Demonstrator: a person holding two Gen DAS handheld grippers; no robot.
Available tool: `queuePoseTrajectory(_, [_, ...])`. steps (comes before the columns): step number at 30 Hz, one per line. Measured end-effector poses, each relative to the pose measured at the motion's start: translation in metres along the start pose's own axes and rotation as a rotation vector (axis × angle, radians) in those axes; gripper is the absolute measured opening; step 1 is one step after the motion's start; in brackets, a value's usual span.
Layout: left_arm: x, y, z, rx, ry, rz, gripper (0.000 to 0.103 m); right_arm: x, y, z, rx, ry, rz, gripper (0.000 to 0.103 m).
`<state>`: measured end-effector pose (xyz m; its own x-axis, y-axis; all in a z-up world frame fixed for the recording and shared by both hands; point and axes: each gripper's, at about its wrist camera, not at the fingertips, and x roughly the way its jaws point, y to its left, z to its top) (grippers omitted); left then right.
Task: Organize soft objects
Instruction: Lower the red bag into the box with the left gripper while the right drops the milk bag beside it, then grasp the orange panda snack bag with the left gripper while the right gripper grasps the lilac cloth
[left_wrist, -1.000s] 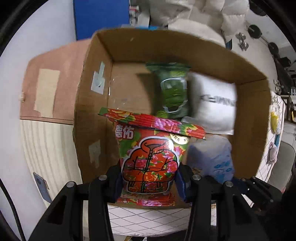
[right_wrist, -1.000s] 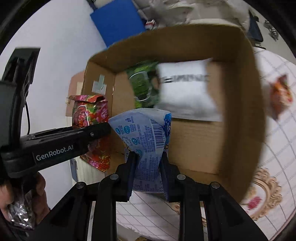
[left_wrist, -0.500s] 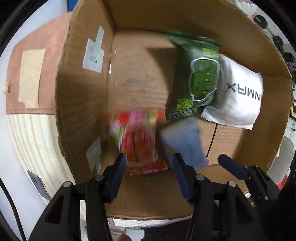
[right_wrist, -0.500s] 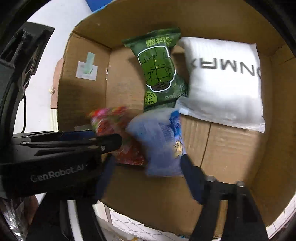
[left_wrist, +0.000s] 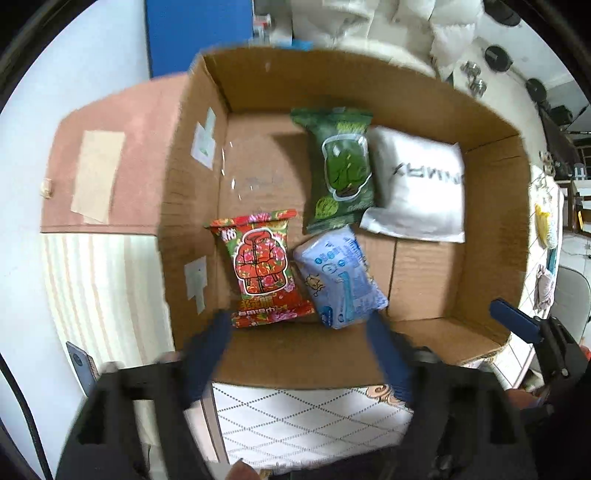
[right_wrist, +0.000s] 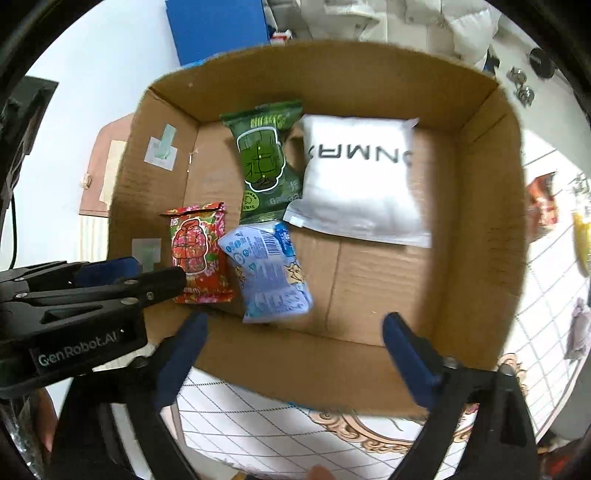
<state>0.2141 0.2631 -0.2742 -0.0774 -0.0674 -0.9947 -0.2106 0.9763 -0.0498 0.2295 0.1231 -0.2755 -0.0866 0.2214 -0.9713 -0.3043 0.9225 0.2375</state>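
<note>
An open cardboard box (left_wrist: 491, 229) (right_wrist: 480, 229) holds a red floral pack (left_wrist: 263, 268) (right_wrist: 198, 253), a light blue tissue pack (left_wrist: 339, 277) (right_wrist: 271, 271), a green pack (left_wrist: 340, 170) (right_wrist: 264, 162) and a white pouch (left_wrist: 421, 188) (right_wrist: 360, 177). My left gripper (left_wrist: 299, 354) is open and empty above the box's near wall, just short of the red pack. It also shows at the left in the right wrist view (right_wrist: 122, 275). My right gripper (right_wrist: 291, 354) is open and empty, near the blue pack. One of its fingers (left_wrist: 513, 325) shows in the left wrist view.
The box stands on a white tablecloth with a diamond pattern (left_wrist: 303, 417) (right_wrist: 280, 424). A pink board (left_wrist: 110, 155) and a blue panel (left_wrist: 195, 33) lie beyond the box's left side. More small items (right_wrist: 543, 203) lie on the cloth to the right.
Both grippers carried their packs over the box, opened and dropped them inside. The red and blue packs now lie on the box floor. Both grippers have pulled back toward the near wall.
</note>
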Motion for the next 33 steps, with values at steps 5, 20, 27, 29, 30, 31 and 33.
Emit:
queuePoseTrajectory(5, [-0.034,-0.004,-0.025,-0.010,-0.143,0.054,0.098,-0.022,-0.004,-0.023,-0.012,-0.080,-0.050,0.103])
queuePoseTrajectory(20, [-0.108,-0.025,-0.103,-0.010,-0.369,0.048,0.102,-0.104,-0.011,-0.099,-0.023,-0.247,-0.049,0.103])
queuePoseTrajectory(27, [-0.134,-0.069,-0.104,0.036,-0.418,0.052,0.102,-0.127,-0.035,-0.115,0.009,-0.272,0.019,0.103])
queuePoseTrajectory(29, [-0.137,-0.089,-0.098,0.063,-0.432,0.065,0.102,-0.136,-0.061,-0.118,0.053,-0.282,0.023,0.103])
queuePoseTrajectory(30, [-0.136,-0.104,-0.092,0.082,-0.428,0.061,0.102,-0.139,-0.075,-0.119,0.075,-0.285,0.017,0.103])
queuePoseTrajectory(31, [-0.134,-0.113,-0.087,0.096,-0.420,0.055,0.102,-0.143,-0.096,-0.121,0.107,-0.289,-0.001,0.103])
queuePoseTrajectory(33, [-0.126,-0.144,-0.072,0.141,-0.397,0.046,0.102,-0.148,-0.133,-0.124,0.166,-0.296,-0.047,0.103])
